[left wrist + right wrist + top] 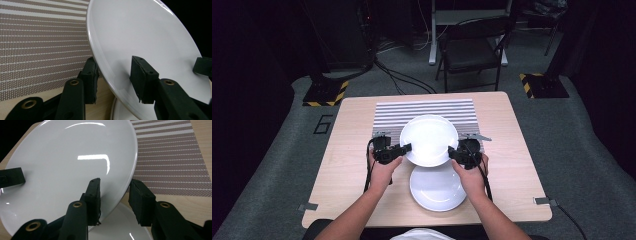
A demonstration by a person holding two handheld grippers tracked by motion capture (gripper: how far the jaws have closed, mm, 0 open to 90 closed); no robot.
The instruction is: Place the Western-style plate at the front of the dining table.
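- Left side first: the left gripper (pixel 405 148), held in the left hand (pixel 383 167), has its jaws either side of the upper plate (pixel 429 140)'s left rim, one jaw on top and one beneath.
- In the left gripper view, that rim runs between the two pads (pixel 143 78); the jaws look set on the plate (pixel 140 42), though a narrow gap shows by the under-side jaw, so a firm pinch can't be confirmed.
- The plate is round, so no long axis; its face is turned up, and in the gripper views it looks tipped rather than flat.
- Centre: from the high view, the upper plate sits over the near edge of the striped mat (pixel 424 112) and overlaps the far rim of a second white plate (pixel 438 187) lying flat on the table (pixel 352 150).
- The high view gives that whole layout; the gripper views add the pads' contact and the mat's weave (pixel 42 47).
- Right side: the right gripper (pixel 453 154), in the right hand (pixel 472 175), straddles the right rim the same way.
- In the right gripper view the rim (pixel 130 175) passes between the jaws, the lower plate (pixel 120 225) shows beneath, and the left gripper's tip (pixel 11 178) rests on the far rim.
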